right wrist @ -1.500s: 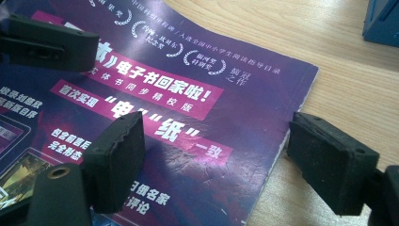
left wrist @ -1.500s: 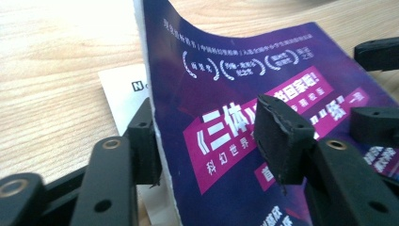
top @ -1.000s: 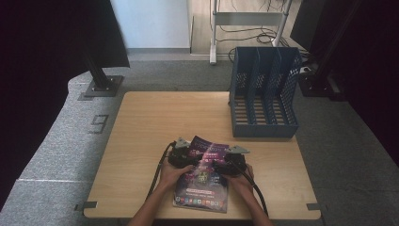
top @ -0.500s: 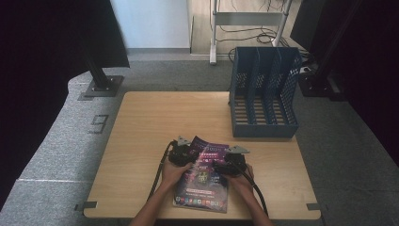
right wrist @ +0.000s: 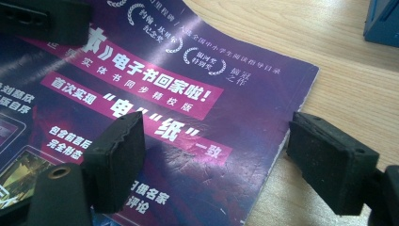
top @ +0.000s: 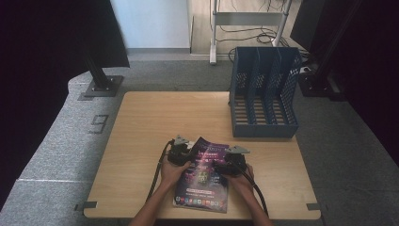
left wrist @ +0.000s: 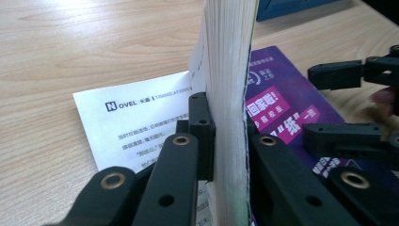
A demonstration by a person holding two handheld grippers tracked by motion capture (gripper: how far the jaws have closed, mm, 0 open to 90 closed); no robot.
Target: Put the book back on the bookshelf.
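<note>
Magazine (left wrist: 229, 94) edge clamped between left gripper (left wrist: 225, 136) jaws, just closed.

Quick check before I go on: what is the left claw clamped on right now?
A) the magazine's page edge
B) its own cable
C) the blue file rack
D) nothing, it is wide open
A: the left claw has just closed on the magazine, its pads pressing the lifted stack of pages from both sides.

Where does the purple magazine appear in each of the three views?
High view: the purple magazine lies at the table's near edge, between the two hands.
Left gripper view: its page edges stand upright in the centre, clamped between the black jaws.
Right gripper view: its cover fills the left and centre.
Shared landmark: the blue file rack.
</note>
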